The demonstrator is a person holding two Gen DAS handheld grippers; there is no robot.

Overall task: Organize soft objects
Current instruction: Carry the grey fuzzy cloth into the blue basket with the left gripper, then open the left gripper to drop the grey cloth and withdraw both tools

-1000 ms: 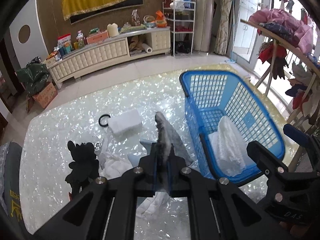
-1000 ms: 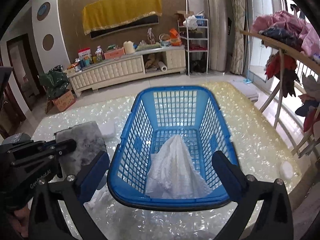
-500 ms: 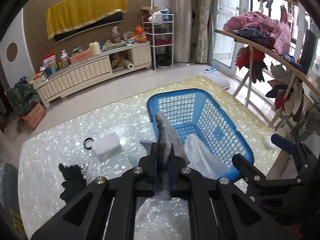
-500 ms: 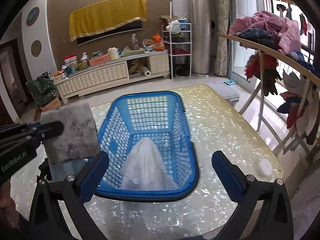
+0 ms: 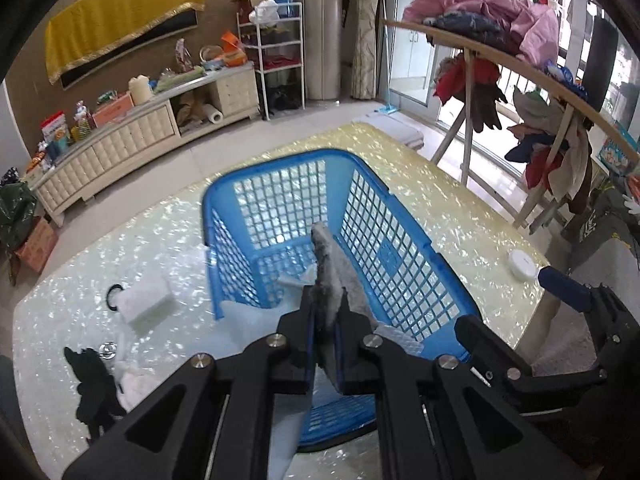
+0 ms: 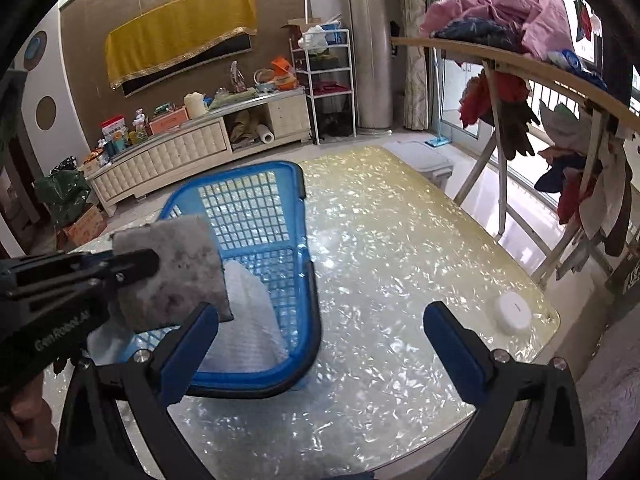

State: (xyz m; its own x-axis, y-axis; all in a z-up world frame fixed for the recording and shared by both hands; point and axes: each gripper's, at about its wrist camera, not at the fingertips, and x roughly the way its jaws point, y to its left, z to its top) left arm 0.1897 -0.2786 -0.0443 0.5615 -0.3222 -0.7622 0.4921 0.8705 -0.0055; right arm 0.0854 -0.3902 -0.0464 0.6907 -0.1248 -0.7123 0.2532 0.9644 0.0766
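Grey cloth (image 5: 329, 264) — flat, fuzzy, mottled, square-cornered.

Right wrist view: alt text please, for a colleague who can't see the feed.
The left tool, reaching in from the left edge, grips a grey fuzzy cloth above the blue basket, which already holds a white cloth. The right tool hangs open and empty over the shimmering table; a white round disc sits near the table's right edge.

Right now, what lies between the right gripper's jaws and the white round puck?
Only bare table, in the right wrist view; right gripper open, white puck beyond.
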